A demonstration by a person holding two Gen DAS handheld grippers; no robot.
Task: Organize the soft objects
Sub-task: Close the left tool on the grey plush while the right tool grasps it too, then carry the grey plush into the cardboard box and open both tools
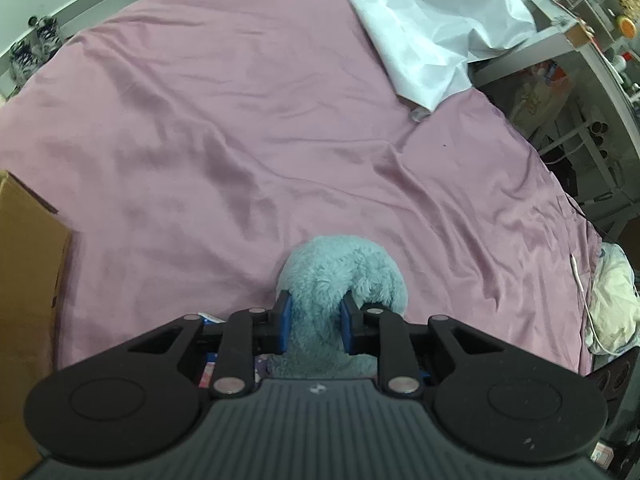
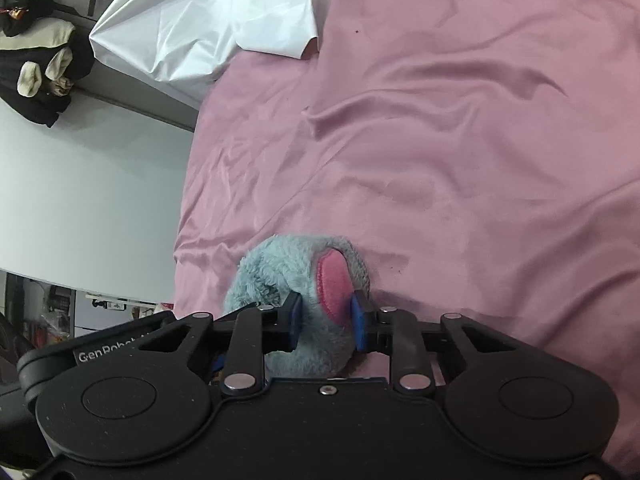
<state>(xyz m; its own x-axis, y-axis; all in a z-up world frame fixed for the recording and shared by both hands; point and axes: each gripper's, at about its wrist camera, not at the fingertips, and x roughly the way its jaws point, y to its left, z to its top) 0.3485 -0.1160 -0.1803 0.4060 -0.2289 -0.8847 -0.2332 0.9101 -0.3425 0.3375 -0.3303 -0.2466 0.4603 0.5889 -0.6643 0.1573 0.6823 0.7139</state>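
Both grippers, left [image 1: 314,322] and right [image 2: 326,322], clamp blue plush [image 1: 344,272]; only right view shows its pink patch [image 2: 332,284], perhaps an ear

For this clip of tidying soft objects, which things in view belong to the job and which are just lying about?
Job:
- blue plush toy, gripped by the left gripper and the right gripper

Lying about:
- pink bedsheet
- white sheet
- cardboard box
- dark clothes

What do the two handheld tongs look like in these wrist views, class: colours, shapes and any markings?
Both are matte black plastic. The left tongs have blue pads on two fingers, hinged link bars with silver round pins, two round side lobes and a ribbed grey centre panel. The right tongs share that build, but with a smooth black body and white lettering reading "GenRobot", partly cut off. No cables or sleeves show.
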